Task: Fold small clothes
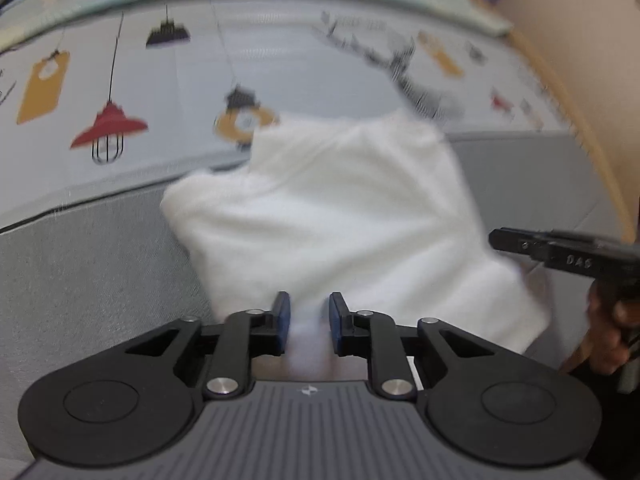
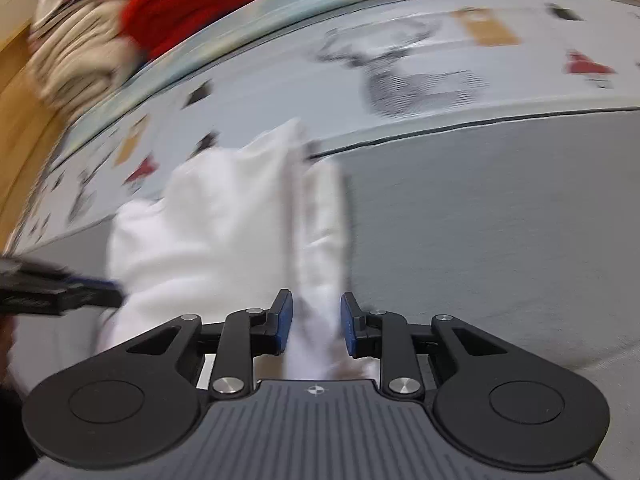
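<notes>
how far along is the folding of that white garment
Early to midway. Done: the white garment is spread on the grey mat, one edge apparently doubled over. In hand: left gripper and right gripper each straddle its near edge. Left: finishing the fold.

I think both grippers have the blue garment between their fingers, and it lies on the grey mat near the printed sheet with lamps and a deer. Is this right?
Not quite: the garment is white, not blue; only the finger pads are blue, as both wrist views show. The rest holds: the cloth runs between the fingers of the left gripper and the right gripper, on the grey mat by the printed sheet.
</notes>
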The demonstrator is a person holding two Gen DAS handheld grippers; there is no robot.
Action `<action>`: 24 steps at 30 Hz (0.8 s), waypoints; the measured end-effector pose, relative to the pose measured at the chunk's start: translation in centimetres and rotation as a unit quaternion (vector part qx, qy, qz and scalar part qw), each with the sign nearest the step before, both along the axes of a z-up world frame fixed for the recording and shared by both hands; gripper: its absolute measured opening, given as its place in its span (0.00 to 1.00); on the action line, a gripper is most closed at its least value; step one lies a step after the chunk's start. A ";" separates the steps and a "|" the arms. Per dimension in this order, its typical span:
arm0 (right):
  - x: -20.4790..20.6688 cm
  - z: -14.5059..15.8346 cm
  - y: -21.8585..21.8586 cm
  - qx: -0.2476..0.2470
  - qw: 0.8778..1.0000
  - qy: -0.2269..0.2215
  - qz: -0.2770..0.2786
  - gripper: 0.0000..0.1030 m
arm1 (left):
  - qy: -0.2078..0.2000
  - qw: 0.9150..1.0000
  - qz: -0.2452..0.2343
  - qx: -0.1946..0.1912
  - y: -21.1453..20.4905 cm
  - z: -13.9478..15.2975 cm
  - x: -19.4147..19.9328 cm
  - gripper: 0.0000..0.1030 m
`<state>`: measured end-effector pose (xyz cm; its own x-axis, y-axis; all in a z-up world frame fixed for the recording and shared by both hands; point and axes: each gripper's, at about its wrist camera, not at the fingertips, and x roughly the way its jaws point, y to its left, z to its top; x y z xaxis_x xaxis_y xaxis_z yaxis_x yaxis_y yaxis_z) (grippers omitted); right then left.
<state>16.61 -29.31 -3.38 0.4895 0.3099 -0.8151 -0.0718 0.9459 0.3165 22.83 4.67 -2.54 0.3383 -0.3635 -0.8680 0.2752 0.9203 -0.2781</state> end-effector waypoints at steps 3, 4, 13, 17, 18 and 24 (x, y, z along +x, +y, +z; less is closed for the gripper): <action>-1.4 2.3 -0.7 0.028 0.998 -0.053 0.000 0.26 | -0.012 0.998 -0.036 -0.043 -0.6 1.4 -1.1 0.25; -1.7 2.7 -0.8 0.041 0.997 -0.059 0.009 0.26 | -0.006 0.998 -0.057 -0.040 -1.1 1.2 -1.5 0.26; -1.1 0.0 -0.9 0.022 0.999 0.025 0.016 0.60 | 0.005 1.000 -0.010 -0.014 -0.9 0.7 -1.7 0.59; -0.6 0.7 -2.0 0.052 0.998 -0.009 -0.015 0.67 | 0.003 0.990 0.137 -0.026 2.9 0.1 0.3 0.89; -0.2 0.0 -2.1 0.055 0.998 0.000 -0.014 0.67 | 0.023 0.989 0.143 -0.029 3.2 -0.5 0.6 0.89; 1.4 -2.6 -0.1 0.065 0.996 0.063 0.025 0.73 | 0.119 0.981 0.137 -0.073 3.3 -4.0 1.7 0.88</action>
